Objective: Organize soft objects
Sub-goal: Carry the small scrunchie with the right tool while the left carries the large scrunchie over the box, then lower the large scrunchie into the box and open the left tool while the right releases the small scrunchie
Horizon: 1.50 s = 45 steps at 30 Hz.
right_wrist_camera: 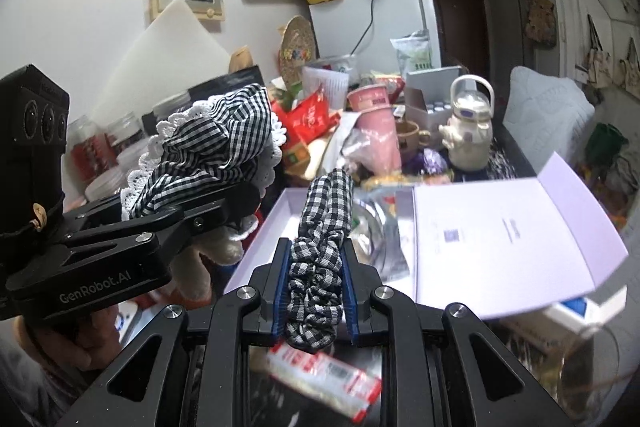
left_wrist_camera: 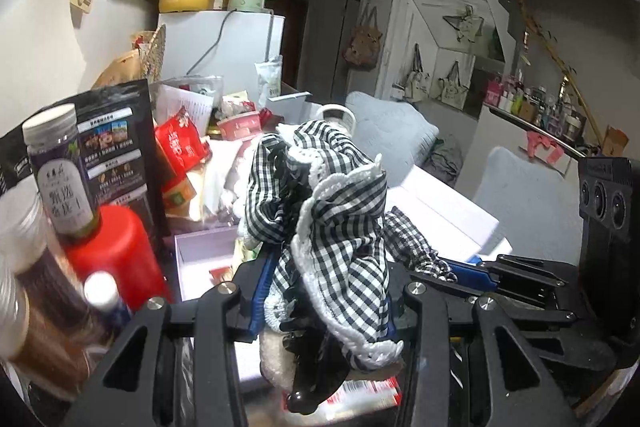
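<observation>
Here the left claw is clamping a bunched gingham cloth with white lace trim, holding it up above the cluttered tabletop, while the right claw is pinching the cloth's ruched gingham strap between its blue pads. Only the right wrist view is showing the open lavender box lying just beyond the strap; the left wrist view alone is showing the red-capped jars crowding beside the cloth.
</observation>
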Each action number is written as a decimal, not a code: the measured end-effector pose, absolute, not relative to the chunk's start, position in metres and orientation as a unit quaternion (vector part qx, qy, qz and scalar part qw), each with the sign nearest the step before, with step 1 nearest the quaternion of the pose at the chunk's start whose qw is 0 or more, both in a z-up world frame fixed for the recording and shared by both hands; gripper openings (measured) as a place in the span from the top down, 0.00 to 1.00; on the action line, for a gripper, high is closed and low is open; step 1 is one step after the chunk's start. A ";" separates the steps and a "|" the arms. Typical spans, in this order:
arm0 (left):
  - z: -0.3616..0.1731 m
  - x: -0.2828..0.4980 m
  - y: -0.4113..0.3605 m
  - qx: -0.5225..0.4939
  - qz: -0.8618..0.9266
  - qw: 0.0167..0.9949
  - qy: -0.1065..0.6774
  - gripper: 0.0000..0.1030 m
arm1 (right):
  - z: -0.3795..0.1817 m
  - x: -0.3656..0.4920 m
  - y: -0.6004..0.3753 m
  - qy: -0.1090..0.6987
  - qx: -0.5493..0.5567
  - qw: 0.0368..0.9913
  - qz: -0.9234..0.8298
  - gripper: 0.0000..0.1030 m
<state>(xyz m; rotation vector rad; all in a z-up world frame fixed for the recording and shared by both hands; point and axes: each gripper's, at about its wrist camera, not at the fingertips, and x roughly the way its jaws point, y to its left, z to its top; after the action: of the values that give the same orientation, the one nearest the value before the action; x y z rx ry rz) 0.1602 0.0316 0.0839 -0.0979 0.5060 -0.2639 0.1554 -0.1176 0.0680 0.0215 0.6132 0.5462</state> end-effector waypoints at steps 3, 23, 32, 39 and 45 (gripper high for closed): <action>0.086 0.175 0.036 -0.049 -0.117 0.961 0.245 0.59 | 0.073 0.172 -0.115 0.290 0.013 0.919 0.266 0.78; 0.052 0.258 0.064 -0.052 -0.055 0.957 0.280 0.59 | 0.063 0.270 -0.099 0.316 0.034 0.916 0.243 0.78; 0.011 0.287 0.063 -0.049 -0.058 0.939 0.336 0.59 | 0.030 0.301 -0.093 0.358 0.054 0.896 0.257 0.78; -0.015 0.302 0.064 -0.042 -0.043 0.926 0.374 0.59 | 0.001 0.312 -0.084 0.401 0.049 0.875 0.267 0.78; -0.029 0.311 0.065 -0.034 -0.026 0.917 0.397 0.59 | -0.009 0.316 -0.084 0.413 0.046 0.872 0.260 0.78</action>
<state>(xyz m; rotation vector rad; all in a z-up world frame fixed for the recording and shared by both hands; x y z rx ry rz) 0.3115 0.0649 -0.0292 -0.0692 0.8168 -0.0544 0.3163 -0.0836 -0.0091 0.0955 0.8628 0.5438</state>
